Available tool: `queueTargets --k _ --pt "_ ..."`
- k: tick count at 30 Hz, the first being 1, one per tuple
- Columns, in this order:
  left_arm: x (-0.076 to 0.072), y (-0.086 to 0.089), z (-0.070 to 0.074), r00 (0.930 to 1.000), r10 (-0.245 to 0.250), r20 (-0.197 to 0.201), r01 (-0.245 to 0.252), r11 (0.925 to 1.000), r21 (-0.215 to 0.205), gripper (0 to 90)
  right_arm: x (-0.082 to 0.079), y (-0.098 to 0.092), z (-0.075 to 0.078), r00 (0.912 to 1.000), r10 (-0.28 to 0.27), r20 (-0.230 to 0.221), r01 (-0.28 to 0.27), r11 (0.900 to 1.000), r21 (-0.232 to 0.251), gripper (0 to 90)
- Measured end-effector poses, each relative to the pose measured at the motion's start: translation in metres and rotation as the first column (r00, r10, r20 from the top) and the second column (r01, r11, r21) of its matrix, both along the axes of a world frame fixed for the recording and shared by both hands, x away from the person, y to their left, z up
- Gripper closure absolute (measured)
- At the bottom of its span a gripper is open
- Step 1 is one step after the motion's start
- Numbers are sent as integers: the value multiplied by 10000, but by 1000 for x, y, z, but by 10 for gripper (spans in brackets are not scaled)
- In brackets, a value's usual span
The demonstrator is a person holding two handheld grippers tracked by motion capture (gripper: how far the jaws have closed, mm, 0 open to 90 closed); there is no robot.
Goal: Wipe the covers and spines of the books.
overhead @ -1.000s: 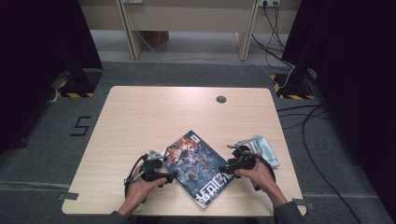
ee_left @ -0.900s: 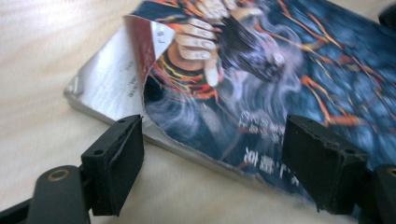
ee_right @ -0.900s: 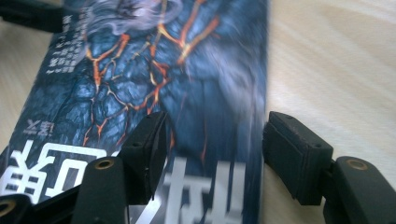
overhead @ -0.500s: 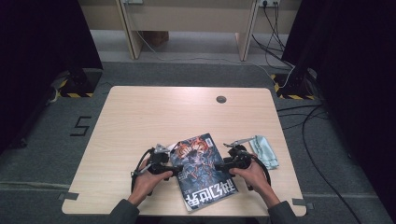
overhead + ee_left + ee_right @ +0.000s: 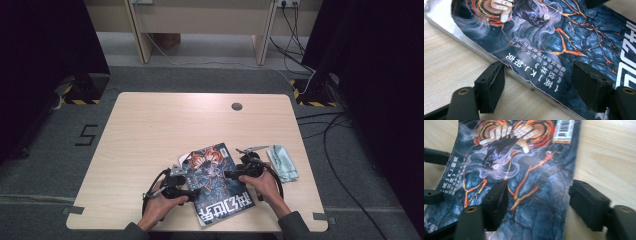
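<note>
A book (image 5: 216, 182) with a dark blue and orange cover lies flat on the near middle of the table (image 5: 150, 130), turned askew so that its near corner reaches toward the near edge. The left gripper (image 5: 192, 190) sits at the book's left edge, held in the person's left hand (image 5: 162, 200); in the left gripper view its jaws stand apart and straddle that edge (image 5: 524, 75), one pad (image 5: 491, 85) over bare wood just beside the book, the other (image 5: 590, 85) over the cover, and neither presses on it, so it is released. Its jaws have just been closing a little, with the book's edge between them. The right gripper (image 5: 229, 174) lies at the book's right side, held in the right hand (image 5: 265, 182); in the right gripper view its jaws also stand apart across the book's right edge (image 5: 571, 182), one pad (image 5: 496, 200) over the cover, the other (image 5: 586, 202) over the wood, so it too is released. Its jaws have just been opening, with the book's edge between them. A pale green packet (image 5: 283, 162) lies on the table just right of the right gripper, apart from the book. A small round grommet (image 5: 237, 106) sits in the table's far part
</note>
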State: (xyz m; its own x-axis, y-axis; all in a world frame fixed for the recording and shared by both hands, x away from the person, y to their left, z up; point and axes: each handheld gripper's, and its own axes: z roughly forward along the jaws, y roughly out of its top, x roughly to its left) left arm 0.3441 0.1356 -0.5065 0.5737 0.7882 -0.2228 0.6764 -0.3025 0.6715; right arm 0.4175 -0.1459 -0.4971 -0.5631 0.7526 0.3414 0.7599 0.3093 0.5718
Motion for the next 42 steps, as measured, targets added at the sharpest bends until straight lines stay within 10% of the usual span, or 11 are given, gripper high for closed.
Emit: queueTargets --k 23,30,32,42 --pt "2 3 -2 9992 -260 315 262 9996 -52 370 10 -21 -5 9927 -741 -952 915 9767 1939 443" --pt "2 0 -3 9991 -315 290 325 9989 -329 403 7 -16 4 9915 -121 -1294 529 9470 3168 588" --pt "0 -3 -3 9986 -304 434 305 9995 -23 399 4 -5 14 9977 268 -621 -129 9766 2147 593" --pt "-1 -1 -2 9984 -324 460 321 9995 78 405 6 -9 26 9948 999 -207 -979 9917 834 760"
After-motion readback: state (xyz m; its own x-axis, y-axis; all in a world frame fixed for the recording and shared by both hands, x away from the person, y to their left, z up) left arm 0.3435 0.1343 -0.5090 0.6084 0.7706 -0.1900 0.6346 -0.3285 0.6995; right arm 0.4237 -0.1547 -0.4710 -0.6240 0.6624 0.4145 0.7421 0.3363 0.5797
